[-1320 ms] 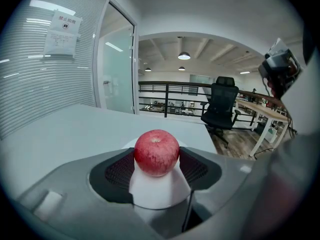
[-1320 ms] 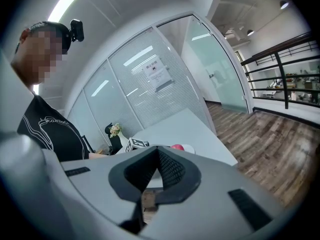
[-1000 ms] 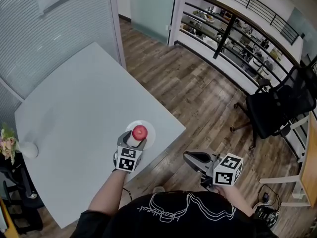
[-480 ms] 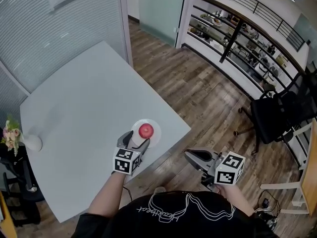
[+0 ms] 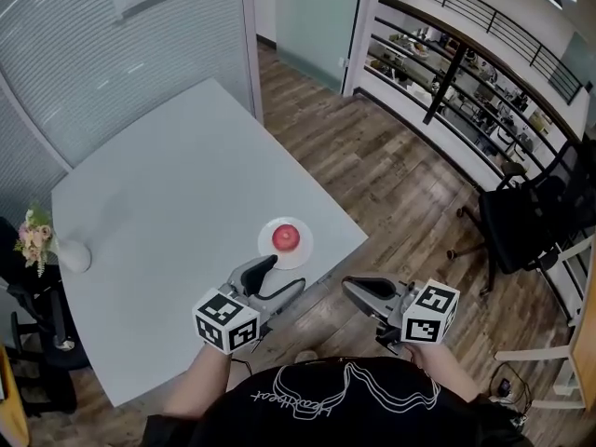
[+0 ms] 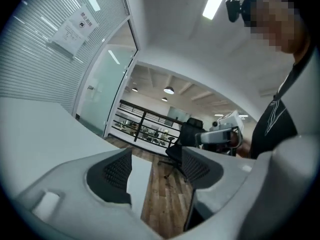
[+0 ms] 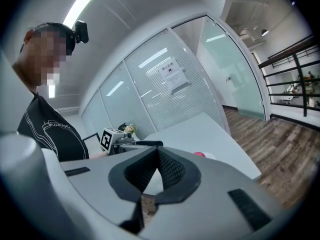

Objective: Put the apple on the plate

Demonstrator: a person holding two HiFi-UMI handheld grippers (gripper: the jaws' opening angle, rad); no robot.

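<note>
While the apple (image 5: 288, 237) is sitting on the plate (image 5: 267, 250), just ahead of the left claw (image 5: 282, 275), the task is looking done to me. Any remaining risk is coming from undoing it.

Left claw: jaws are standing wide apart and gripping nothing. Its own view is showing only the tabletop (image 5: 168, 203) edge and floor between the pads. It's hovering close to the plate's near rim, apart from it as far as I can tell.

Right claw (image 5: 352, 290): jaws are sitting together with nothing between them. It's hanging off to the right of the left claw, out over the floor past the tabletop edge.

What I'm worrying about:
- Open left jaws are pointing at the plate. Any drop or push forward is likely clipping the rim and sliding the plate.
- Beyond the left claw, the plate is lying close to the tabletop's corner edge, so it's getting very little margin before going over.
- The apple is round and resting loose near the plate's middle. A jolt to the plate is probably enough to send it rolling over the shallow rim.
- The right claw swinging in toward the left one is risking a knock on the tabletop edge, or the two claws hitting each other. Either would be shaking the plate.

I'm suggesting pulling the left claw up and back, away from the rim.
</note>
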